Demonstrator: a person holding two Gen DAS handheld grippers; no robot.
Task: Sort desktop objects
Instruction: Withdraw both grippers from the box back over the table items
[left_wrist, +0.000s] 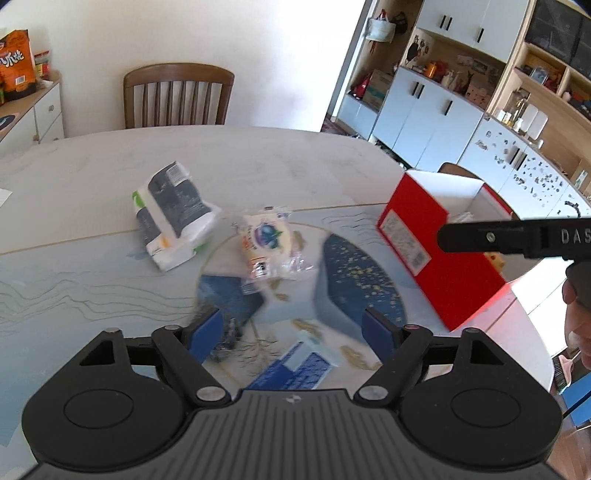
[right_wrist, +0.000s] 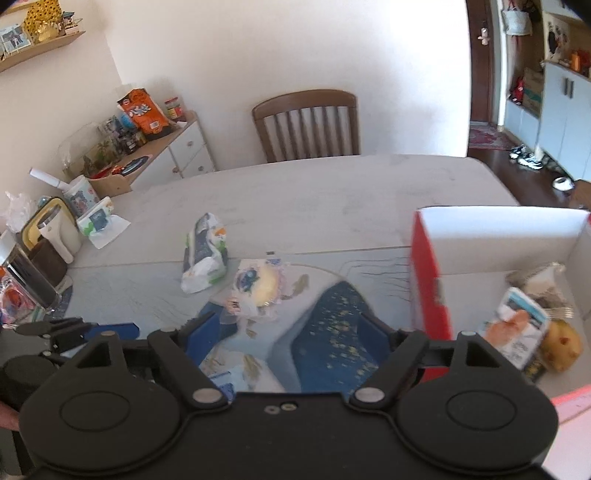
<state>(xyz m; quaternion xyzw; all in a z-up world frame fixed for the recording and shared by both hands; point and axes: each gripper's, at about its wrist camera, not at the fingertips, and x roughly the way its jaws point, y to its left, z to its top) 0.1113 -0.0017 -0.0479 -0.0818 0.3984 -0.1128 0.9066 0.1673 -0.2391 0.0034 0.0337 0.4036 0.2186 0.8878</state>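
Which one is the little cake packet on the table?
Find the big red box on the table. Left of it lie two packets. The cake is the nearer, clear wrapper showing a yellow bun and blueberry picture; the tissue pack is white and grey.

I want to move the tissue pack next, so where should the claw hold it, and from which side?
The tissue pack lies tilted on the table, apart from the bread packet. Probably best to come from above with the open left claw and pinch across its narrow width, near the middle; the soft wrapper should yield there.
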